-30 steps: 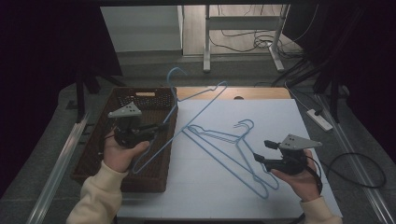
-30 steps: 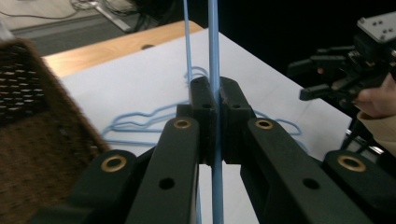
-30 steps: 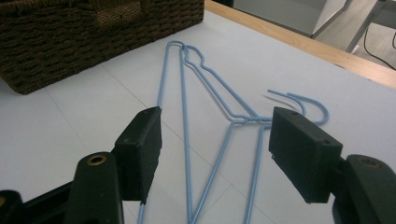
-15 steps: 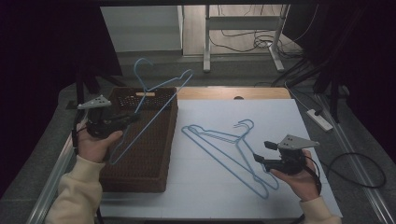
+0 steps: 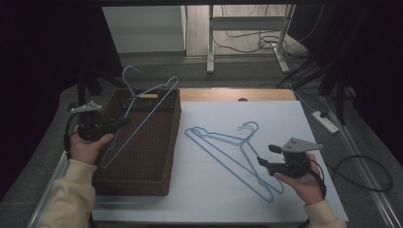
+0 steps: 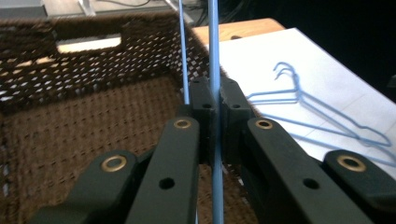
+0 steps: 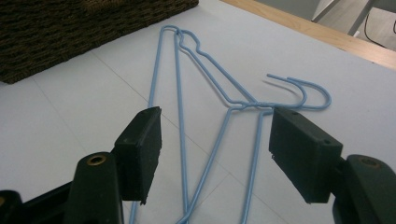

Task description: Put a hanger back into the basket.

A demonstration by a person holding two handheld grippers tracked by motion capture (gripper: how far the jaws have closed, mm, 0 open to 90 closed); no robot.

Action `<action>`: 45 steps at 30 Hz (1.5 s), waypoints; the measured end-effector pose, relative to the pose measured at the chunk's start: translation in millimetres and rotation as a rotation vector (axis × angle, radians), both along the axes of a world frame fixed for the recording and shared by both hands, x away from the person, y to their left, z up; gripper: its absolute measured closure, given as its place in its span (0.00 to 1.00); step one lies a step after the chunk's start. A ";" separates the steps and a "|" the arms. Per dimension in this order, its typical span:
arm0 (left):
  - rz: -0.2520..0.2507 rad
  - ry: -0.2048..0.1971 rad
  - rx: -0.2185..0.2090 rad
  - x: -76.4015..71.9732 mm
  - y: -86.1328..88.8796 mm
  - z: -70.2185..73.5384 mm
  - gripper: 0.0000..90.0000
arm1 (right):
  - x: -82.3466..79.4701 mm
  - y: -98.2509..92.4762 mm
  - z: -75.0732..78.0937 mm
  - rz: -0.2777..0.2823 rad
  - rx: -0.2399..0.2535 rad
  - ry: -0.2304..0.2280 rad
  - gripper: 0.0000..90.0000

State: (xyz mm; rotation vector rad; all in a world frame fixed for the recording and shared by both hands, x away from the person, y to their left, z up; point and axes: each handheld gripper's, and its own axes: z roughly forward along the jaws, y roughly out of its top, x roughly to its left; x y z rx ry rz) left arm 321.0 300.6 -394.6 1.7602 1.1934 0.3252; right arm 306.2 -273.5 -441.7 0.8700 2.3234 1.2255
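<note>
Left gripper (image 5: 124,121): jaws clenched on the wire of a blue hanger (image 5: 142,111). In the left gripper view the two black pads meet on that hanger (image 6: 214,56) with the wire running straight up between them; no gap visible on either side of it. A second strand of the same hanger passes just behind the left pad.

The held hanger is in the air above the brown woven basket (image 5: 142,175), tilted, hook end up past the basket's far rim, lower corner down near the left hand (image 5: 88,145). Whether that corner touches the basket wall, I cannot tell. The basket floor (image 6: 93,135) lies below the jaws.

Right gripper (image 5: 263,154): jaws released, standing wide apart, nothing between the pads. It is held low over the white sheet (image 5: 214,199) in the right hand (image 5: 304,183). In the right gripper view the gripper (image 7: 215,144) looks along the table, its open jaws framing the two blue hangers (image 7: 224,98) that lie flat on the sheet; the pads are clear of the wire.

Those two hangers (image 5: 237,152) lie stacked nearly one on the other, hooks side by side pointing to the far side of the table, just right of the basket and well apart from the held one
</note>
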 end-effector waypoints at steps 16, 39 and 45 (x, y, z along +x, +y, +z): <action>-0.061 -0.004 0.001 -3.0 15.8 -12.1 0.96 | 0.5 -2.2 -2.9 -0.008 0.007 0.009 0.39; 0.053 0.184 0.181 13.4 19.8 -61.8 0.96 | 1.9 -1.7 -4.9 -0.012 -0.002 0.025 0.39; 0.132 0.208 0.298 16.5 19.9 -66.1 0.86 | 1.9 -1.8 -5.0 -0.012 -0.004 0.028 0.38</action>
